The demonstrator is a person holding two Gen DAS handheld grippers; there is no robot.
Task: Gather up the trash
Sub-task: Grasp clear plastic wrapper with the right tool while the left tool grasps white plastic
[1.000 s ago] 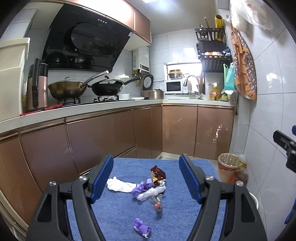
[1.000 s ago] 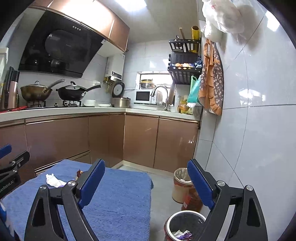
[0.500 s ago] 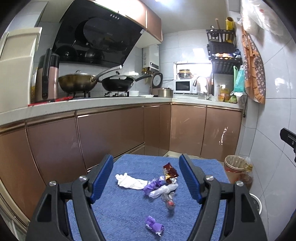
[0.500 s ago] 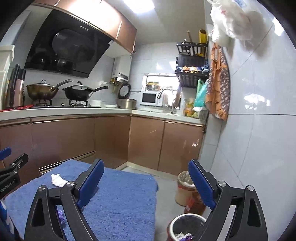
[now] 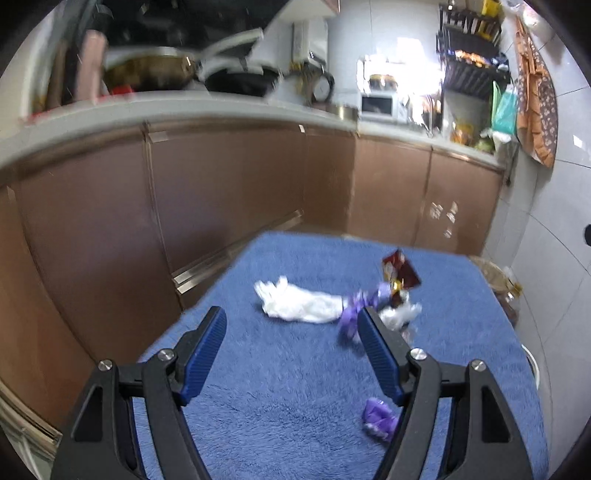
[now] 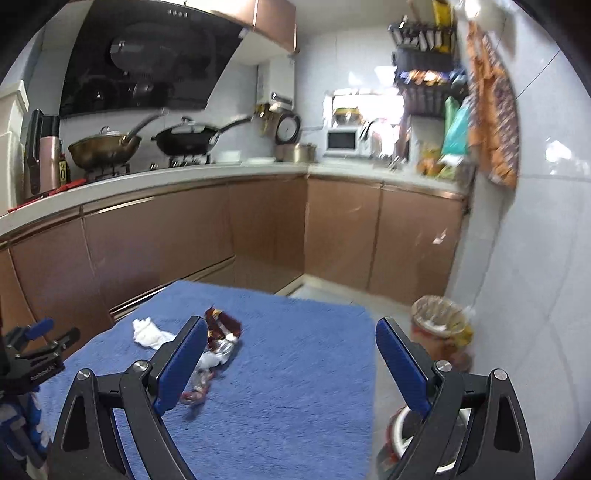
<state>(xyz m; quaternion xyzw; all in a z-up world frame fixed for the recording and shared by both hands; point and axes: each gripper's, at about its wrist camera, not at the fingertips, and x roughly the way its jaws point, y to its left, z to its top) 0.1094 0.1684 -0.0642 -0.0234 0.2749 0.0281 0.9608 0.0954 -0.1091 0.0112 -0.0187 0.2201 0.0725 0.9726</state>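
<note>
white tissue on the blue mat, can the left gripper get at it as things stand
Probably yes. The left gripper is open and empty, and the white tissue lies just ahead on bare blue mat, with nothing between them.

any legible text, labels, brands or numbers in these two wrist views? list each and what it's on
None can be read with confidence.
Left gripper body, seen in the right wrist view: a pale printed line, too small and blurred to read.
Small bottle on the counter: label bears one large mark, perhaps "0", unsure.
Red-brown snack wrapper on the blue towel: print blurred.
Rack packets: print blurred.
</note>
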